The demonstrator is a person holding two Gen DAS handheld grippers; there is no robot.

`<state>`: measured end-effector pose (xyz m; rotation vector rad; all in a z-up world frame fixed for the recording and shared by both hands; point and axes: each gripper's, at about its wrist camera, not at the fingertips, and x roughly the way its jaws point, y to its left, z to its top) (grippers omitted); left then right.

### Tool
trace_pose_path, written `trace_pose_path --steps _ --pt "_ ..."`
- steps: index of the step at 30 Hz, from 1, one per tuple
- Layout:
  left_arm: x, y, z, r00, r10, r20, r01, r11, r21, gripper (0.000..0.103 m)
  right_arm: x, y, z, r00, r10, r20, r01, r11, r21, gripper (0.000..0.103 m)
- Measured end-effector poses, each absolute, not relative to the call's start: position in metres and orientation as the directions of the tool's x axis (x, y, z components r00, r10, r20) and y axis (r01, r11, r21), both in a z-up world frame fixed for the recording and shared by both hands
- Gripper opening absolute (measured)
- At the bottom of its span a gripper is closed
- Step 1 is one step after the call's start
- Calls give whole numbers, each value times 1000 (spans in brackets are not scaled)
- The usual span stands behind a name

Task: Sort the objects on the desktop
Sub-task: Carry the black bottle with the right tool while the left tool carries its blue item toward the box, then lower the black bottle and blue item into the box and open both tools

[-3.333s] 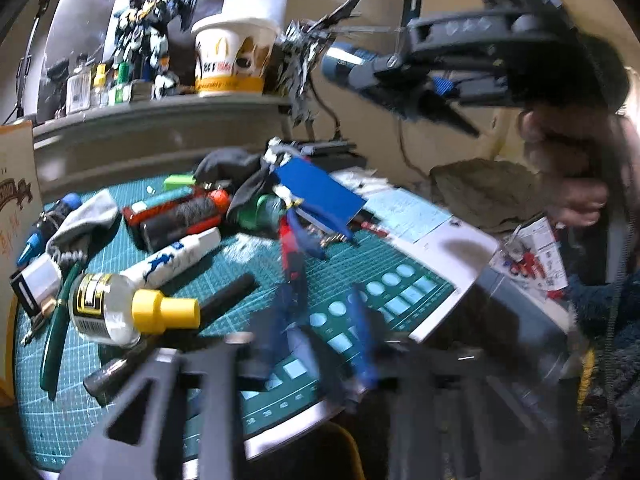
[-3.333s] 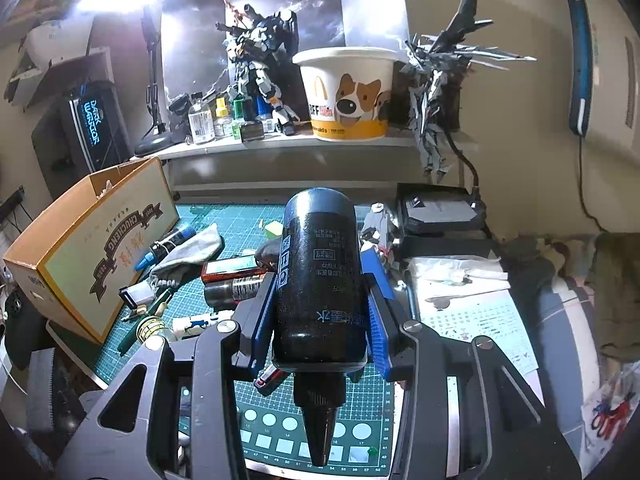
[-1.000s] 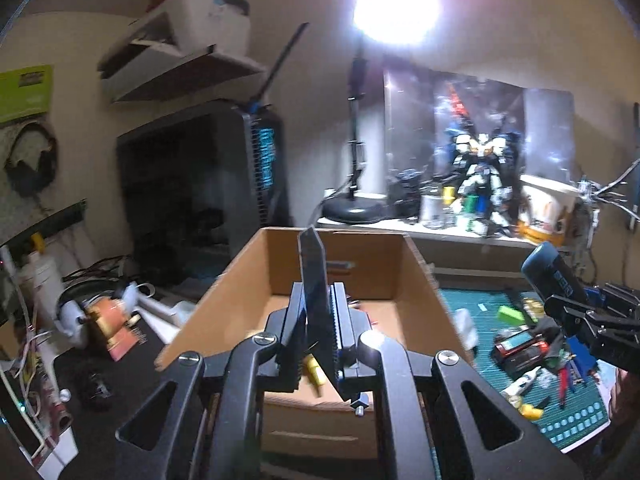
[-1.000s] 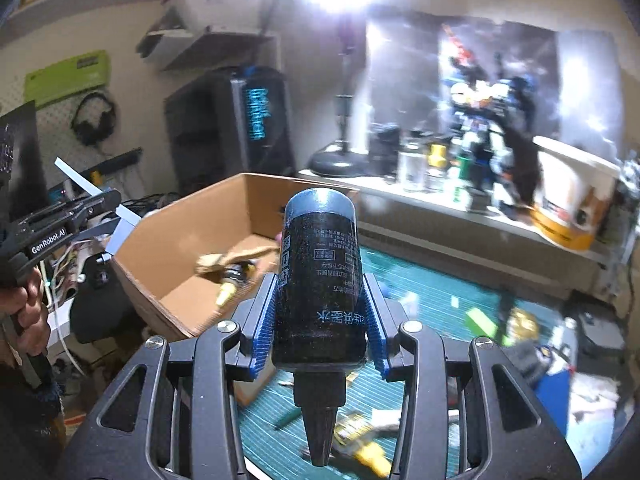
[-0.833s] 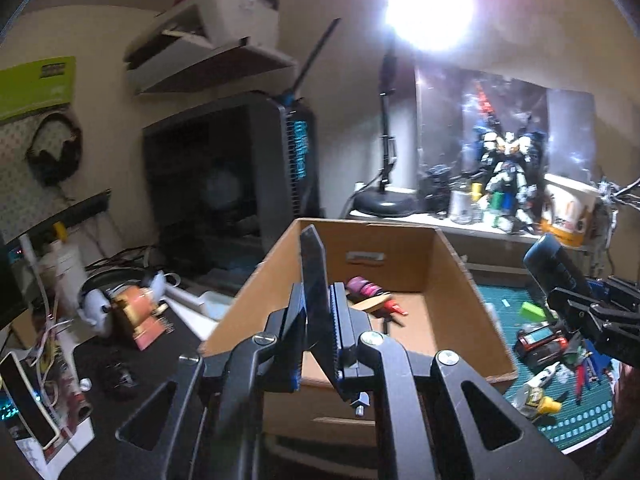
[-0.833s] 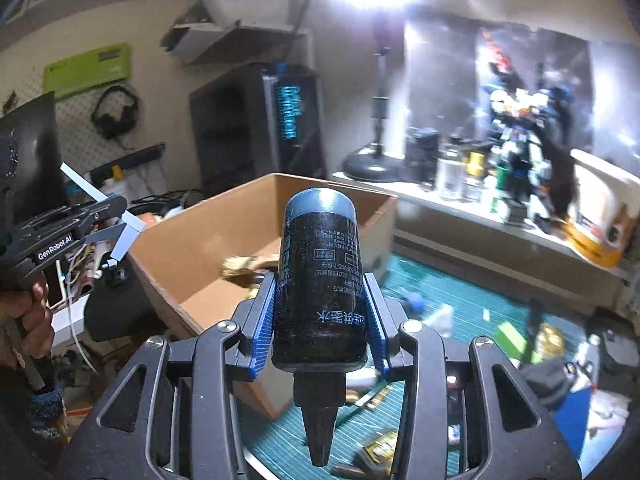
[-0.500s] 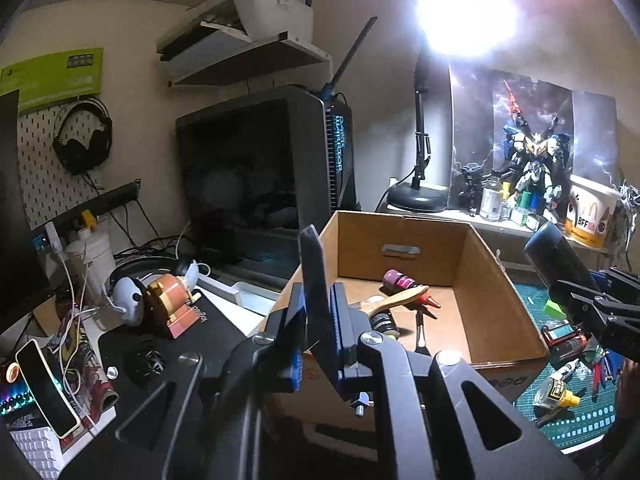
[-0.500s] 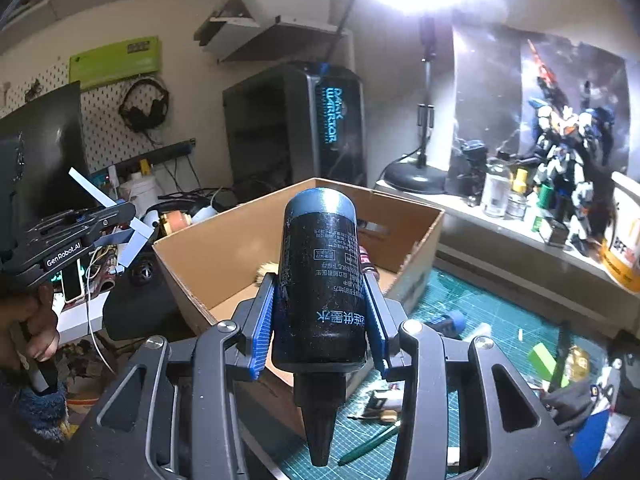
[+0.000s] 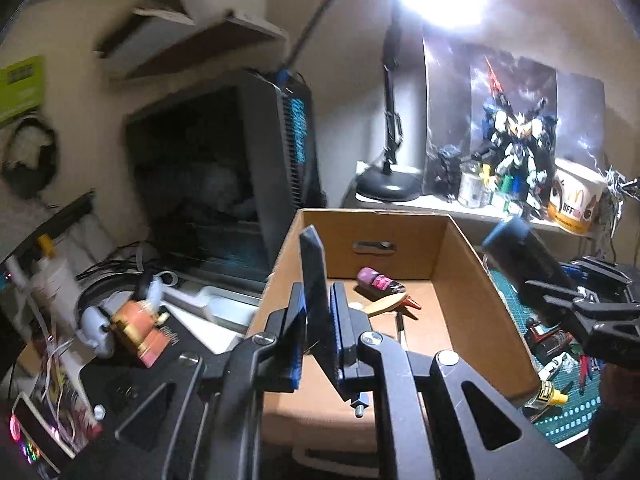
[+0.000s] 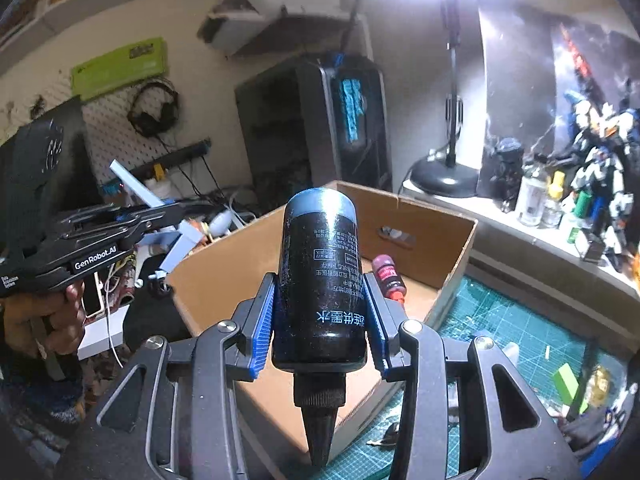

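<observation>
The black bottle (image 10: pixel 320 280) is sitting pinched in the right gripper (image 10: pixel 320 316), nozzle toward the camera, above the cardboard box (image 10: pixel 436 236); the left gripper (image 9: pixel 316 344) is pinching a thin dark card (image 9: pixel 316 292) over the box's near edge

My left gripper (image 9: pixel 316 344) pinches a thin flat plate (image 9: pixel 314 280) seen edge-on, so its face is hidden from me. The black bottle (image 10: pixel 320 292) in my right gripper (image 10: pixel 320 320) covers much of the cardboard box (image 10: pixel 432 216) floor. The shelf (image 9: pixel 192 36) and tower lettering (image 9: pixel 298 130) are blurred beyond reading.
</observation>
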<state>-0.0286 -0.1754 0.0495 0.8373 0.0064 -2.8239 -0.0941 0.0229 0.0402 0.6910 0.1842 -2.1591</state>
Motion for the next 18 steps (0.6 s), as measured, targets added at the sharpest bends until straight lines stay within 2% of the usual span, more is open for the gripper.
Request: trace_pose_path --steps 4,10,18 --pt "-90 -177 43 -743 -122 -658 120 -992 49 12 -137 -5 38 -463 -643 -610 752 -649 113 38" --pt "-177 -186 10 -578 -120 -807 118 -991 63 12 -196 -39 21 -404 -587 -702 710 -685 165 38" --pt "-222 -187 -28 -473 -133 -871 145 -987 72 12 -237 -54 -12 -344 -540 -769 652 -726 218 38"
